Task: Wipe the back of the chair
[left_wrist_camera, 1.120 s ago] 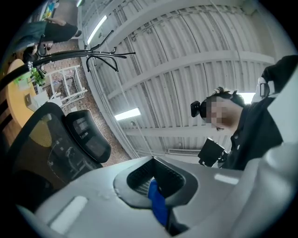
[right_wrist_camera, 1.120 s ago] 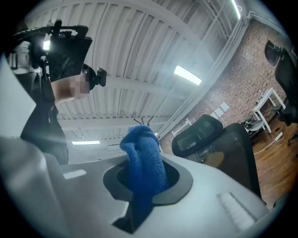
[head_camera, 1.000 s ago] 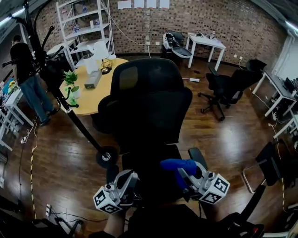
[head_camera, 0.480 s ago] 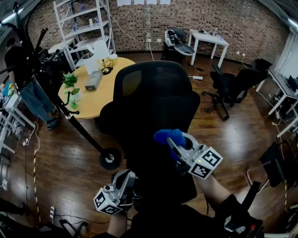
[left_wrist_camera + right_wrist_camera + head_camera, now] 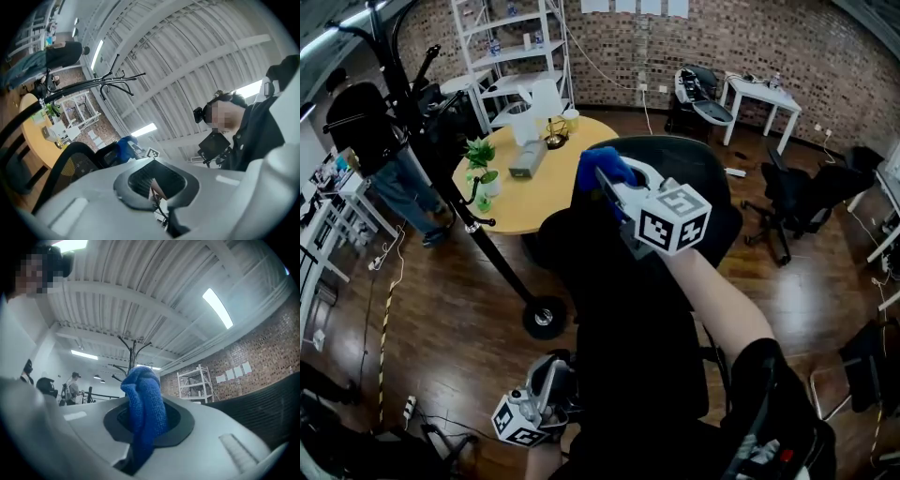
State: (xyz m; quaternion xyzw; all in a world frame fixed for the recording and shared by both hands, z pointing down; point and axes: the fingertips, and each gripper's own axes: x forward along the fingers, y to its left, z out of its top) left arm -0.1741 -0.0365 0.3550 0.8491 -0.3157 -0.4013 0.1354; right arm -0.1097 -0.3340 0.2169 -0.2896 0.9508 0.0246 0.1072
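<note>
The black mesh office chair (image 5: 694,178) stands right in front of me, its back seen from behind. My right gripper (image 5: 602,180) is raised to the upper left part of the chair back and is shut on a blue cloth (image 5: 602,164). In the right gripper view the blue cloth (image 5: 143,408) bulges up out of the shut jaws of the right gripper (image 5: 140,427), with the chair's mesh (image 5: 276,401) at the right. My left gripper (image 5: 555,367) hangs low beside the seat. In the left gripper view the left gripper (image 5: 157,180) points upward, shut and empty, with the chair back (image 5: 70,164) to its left.
A round wooden table (image 5: 539,192) with a plant (image 5: 480,159) stands behind the chair. A coat stand's wheeled base (image 5: 546,319) sits left of it. A person (image 5: 380,150) stands at the far left. Another office chair (image 5: 806,192) and a white table (image 5: 759,94) stand at the right.
My right gripper has risen with the blue cloth from near the seat to the top of the chair back. The left gripper stayed low.
</note>
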